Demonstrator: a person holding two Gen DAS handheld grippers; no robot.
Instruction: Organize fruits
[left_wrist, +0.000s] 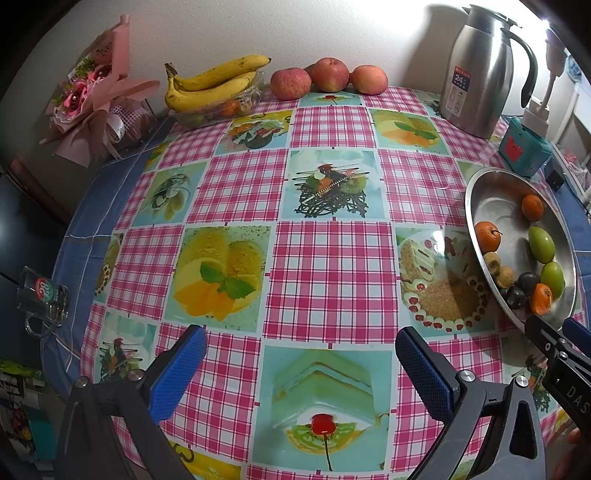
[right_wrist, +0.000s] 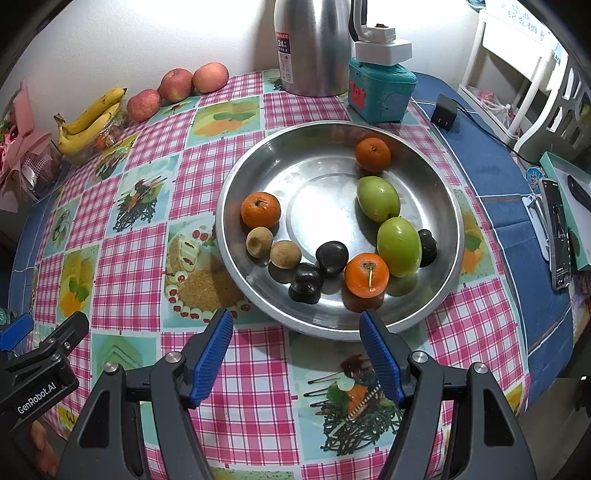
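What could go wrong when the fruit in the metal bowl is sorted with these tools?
1. The fruits are round and lie loose in the smooth bowl; a nudged orange may roll away.
2. The plums touch each other, so one hand-held gripper could catch two.
3. The bowl may slide on the glossy tablecloth.

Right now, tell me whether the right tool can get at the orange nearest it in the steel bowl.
Probably yes. The right tool stands open and empty just short of the steel bowl, and the nearest orange lies inside the near rim with open space above it. Only the low rim lies between; a green fruit touches it.
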